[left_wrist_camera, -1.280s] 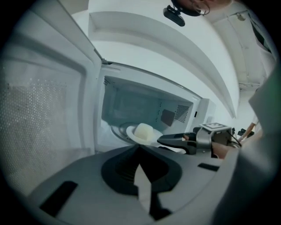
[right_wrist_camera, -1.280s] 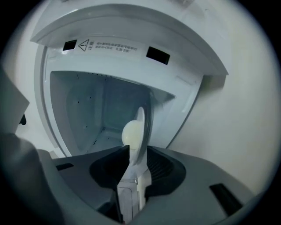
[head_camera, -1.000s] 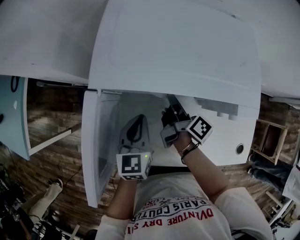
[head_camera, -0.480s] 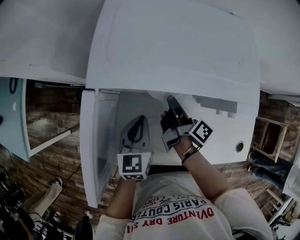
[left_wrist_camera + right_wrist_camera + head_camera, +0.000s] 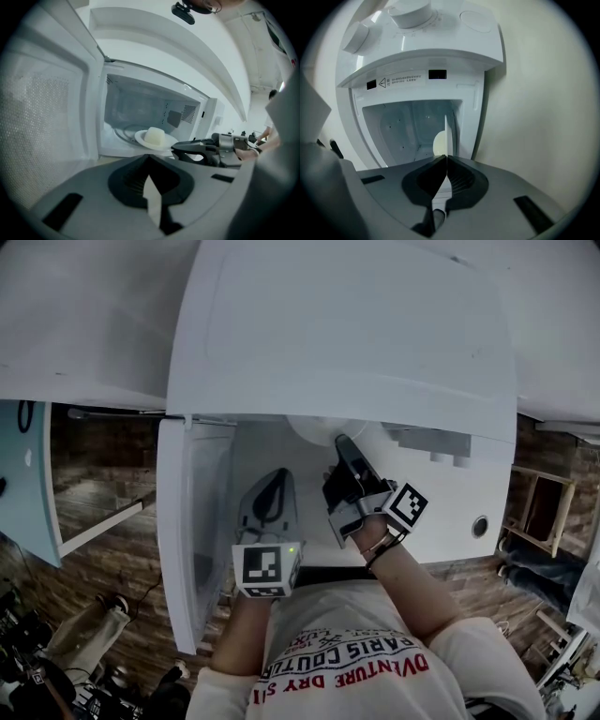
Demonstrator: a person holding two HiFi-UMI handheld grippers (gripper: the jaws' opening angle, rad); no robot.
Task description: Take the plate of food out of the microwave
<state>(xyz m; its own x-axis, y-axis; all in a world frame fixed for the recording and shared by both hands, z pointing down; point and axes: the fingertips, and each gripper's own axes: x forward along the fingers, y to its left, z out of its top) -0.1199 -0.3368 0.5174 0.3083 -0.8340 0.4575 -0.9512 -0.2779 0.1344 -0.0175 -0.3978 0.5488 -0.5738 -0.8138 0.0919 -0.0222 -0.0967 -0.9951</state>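
A white plate [image 5: 151, 141] carrying a pale block of food [image 5: 154, 135] sits at the mouth of the open microwave [image 5: 154, 105]. From the head view only its rim [image 5: 314, 430] shows under the oven's top. My right gripper [image 5: 339, 442] reaches in from the right [image 5: 176, 146]. Its jaws are closing on the plate's rim, which stands edge-on between them [image 5: 446, 136]. My left gripper [image 5: 272, 482] hangs back below the opening, left of the right one, shut and holding nothing [image 5: 149, 159].
The microwave door [image 5: 192, 521] is swung open to the left, its mesh window [image 5: 47, 108] close beside my left gripper. Control knobs [image 5: 410, 11] sit on the panel to the right of the cavity. A white wall lies beyond.
My right gripper has moved forward to the plate's rim and its jaws have narrowed onto it. The plate's edge now shows in the head view. The left gripper has barely moved.
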